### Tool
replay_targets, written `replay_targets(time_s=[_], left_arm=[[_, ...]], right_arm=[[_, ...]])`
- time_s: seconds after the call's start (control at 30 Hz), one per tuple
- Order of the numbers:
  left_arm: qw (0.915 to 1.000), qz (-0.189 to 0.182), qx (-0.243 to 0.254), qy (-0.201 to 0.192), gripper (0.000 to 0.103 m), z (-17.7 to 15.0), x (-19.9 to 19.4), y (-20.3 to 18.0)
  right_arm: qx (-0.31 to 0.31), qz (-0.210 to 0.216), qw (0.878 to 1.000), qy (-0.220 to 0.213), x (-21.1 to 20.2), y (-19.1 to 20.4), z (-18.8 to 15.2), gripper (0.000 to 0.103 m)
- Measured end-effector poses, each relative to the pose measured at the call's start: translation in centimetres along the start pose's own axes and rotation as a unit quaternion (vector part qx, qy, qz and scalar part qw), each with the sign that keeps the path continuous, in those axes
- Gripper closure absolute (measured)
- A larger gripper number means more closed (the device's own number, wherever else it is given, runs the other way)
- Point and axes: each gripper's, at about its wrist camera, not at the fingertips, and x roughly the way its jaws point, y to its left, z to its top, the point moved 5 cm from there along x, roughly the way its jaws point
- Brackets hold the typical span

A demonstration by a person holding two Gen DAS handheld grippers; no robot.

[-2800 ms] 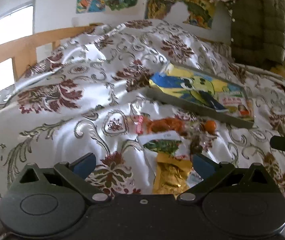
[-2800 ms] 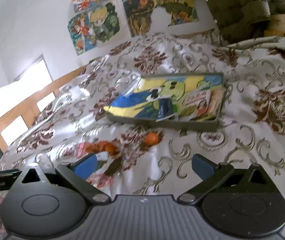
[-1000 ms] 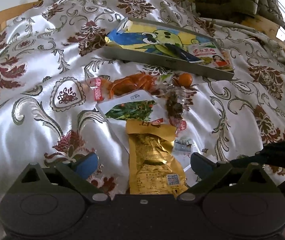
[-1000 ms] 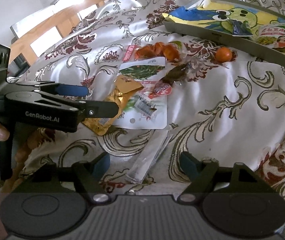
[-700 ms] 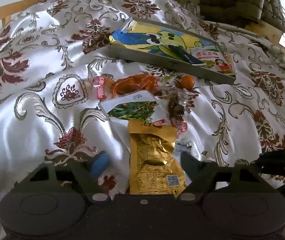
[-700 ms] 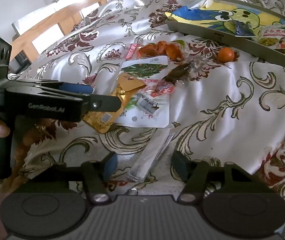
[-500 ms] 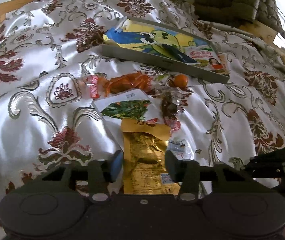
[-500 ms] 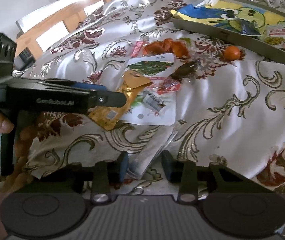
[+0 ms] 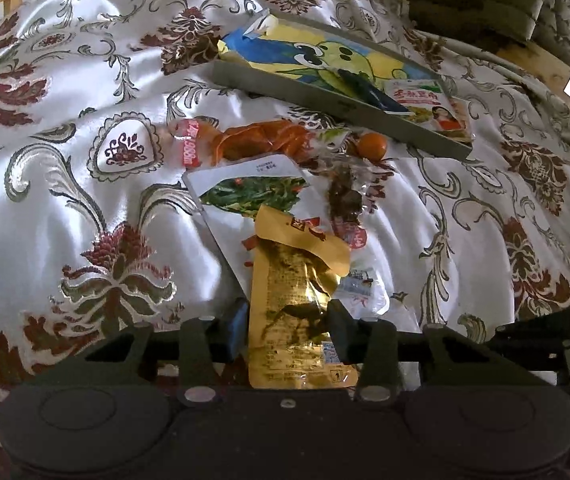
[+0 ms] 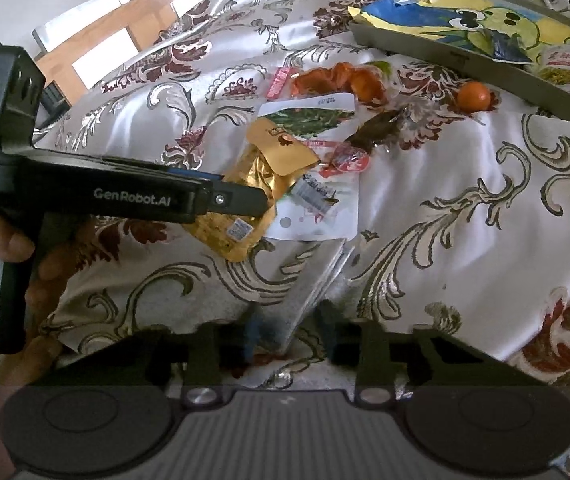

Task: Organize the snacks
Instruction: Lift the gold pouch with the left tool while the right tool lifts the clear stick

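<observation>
On floral bedspread: grey tray far side w/ cartoon bag + small packs inside. Snack pile near tray: white pouch, orange pack, tangerine. L gripper clamped on gold pouch, pouch atop white one. R gripper jaws closing round clear packet, contact unclear
</observation>
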Motion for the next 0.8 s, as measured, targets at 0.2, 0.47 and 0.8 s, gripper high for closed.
replay_targets(time_s=[0.2, 0.47, 0.8], left_arm=[[0.9999, 0.014, 0.005, 0.0, 0.062, 0.0, -0.4, -0.5], [0.9992, 0.028, 0.029, -0.004, 0.062, -0.2, -0.6, -1.2], [0.9992, 0.029, 0.027, 0.0, 0.058, -0.3, -0.1, -1.3]], right_arm=[[-0.002, 0.004, 1.0, -0.014, -0.2, 0.0, 0.2, 0.084], [-0.014, -0.003, 1.0, -0.017, -0.3, 0.4, 0.3, 0.087], [-0.013, -0.002, 1.0, -0.01, 0.0, 0.3, 0.3, 0.086]])
